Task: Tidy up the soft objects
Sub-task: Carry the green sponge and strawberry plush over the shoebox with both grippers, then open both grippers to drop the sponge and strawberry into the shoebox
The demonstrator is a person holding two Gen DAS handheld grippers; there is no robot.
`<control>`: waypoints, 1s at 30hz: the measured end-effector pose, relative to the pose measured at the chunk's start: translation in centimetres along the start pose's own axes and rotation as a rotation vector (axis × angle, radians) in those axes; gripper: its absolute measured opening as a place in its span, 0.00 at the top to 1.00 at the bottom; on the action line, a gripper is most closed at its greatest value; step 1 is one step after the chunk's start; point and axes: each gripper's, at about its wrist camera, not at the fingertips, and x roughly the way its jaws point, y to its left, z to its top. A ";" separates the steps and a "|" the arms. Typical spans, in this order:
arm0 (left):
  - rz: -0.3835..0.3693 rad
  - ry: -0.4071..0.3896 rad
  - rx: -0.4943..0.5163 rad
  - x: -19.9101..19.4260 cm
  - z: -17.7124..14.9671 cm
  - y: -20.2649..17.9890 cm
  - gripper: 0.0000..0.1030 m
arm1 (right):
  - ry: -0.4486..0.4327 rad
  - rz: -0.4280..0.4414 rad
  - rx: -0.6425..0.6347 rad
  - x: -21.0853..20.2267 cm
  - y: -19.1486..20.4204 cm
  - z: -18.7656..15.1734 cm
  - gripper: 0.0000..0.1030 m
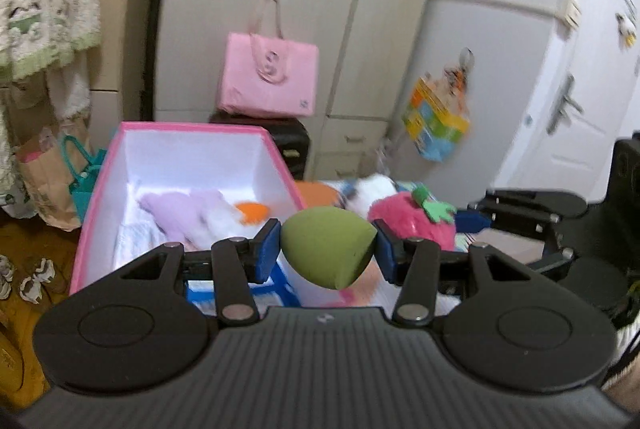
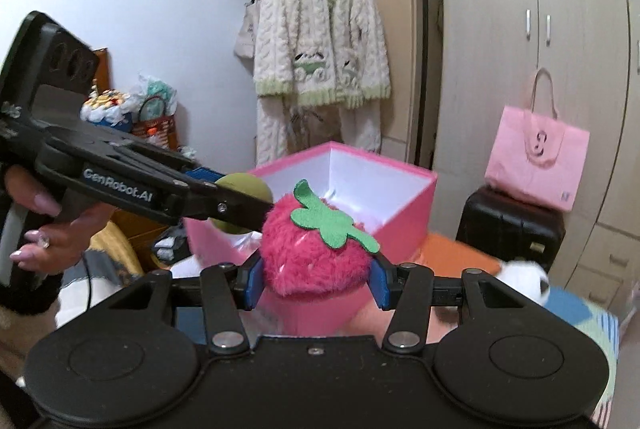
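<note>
My left gripper [image 1: 327, 249] is shut on a green egg-shaped sponge [image 1: 328, 251] and holds it over the near right corner of the pink box [image 1: 192, 127]. The box has white walls and holds a lilac plush [image 1: 180, 209] and an orange piece [image 1: 252, 211]. My right gripper [image 2: 316, 279] is shut on a pink plush strawberry [image 2: 316, 253] with a green felt leaf, held just in front of the pink box [image 2: 400, 197]. The left gripper [image 2: 224, 197] with the green sponge [image 2: 246, 189] shows at the left of the right wrist view. The strawberry [image 1: 412, 217] also shows in the left wrist view.
A white plush [image 2: 520, 279] lies right of the box on an orange and blue cover [image 2: 456, 253]. A pink tote bag [image 2: 536, 157] sits on a black suitcase [image 2: 512, 229] by the wardrobe. A white cardigan [image 2: 320, 29] hangs behind. Paper bags [image 1: 44, 173] stand on the floor.
</note>
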 end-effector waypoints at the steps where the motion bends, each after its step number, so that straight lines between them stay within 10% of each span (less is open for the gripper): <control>1: 0.011 -0.014 -0.013 0.2 0.2 0.8 0.53 | 0.001 -0.001 -0.001 0.8 0.0 0.3 0.45; 12: 0.302 0.037 -0.015 4.8 -0.4 7.5 0.53 | 0.125 0.121 0.041 11.4 -1.2 2.7 0.46; 30: 0.304 0.063 0.045 4.4 -0.9 8.3 0.45 | 0.239 0.169 -0.013 16.7 -1.9 2.9 0.34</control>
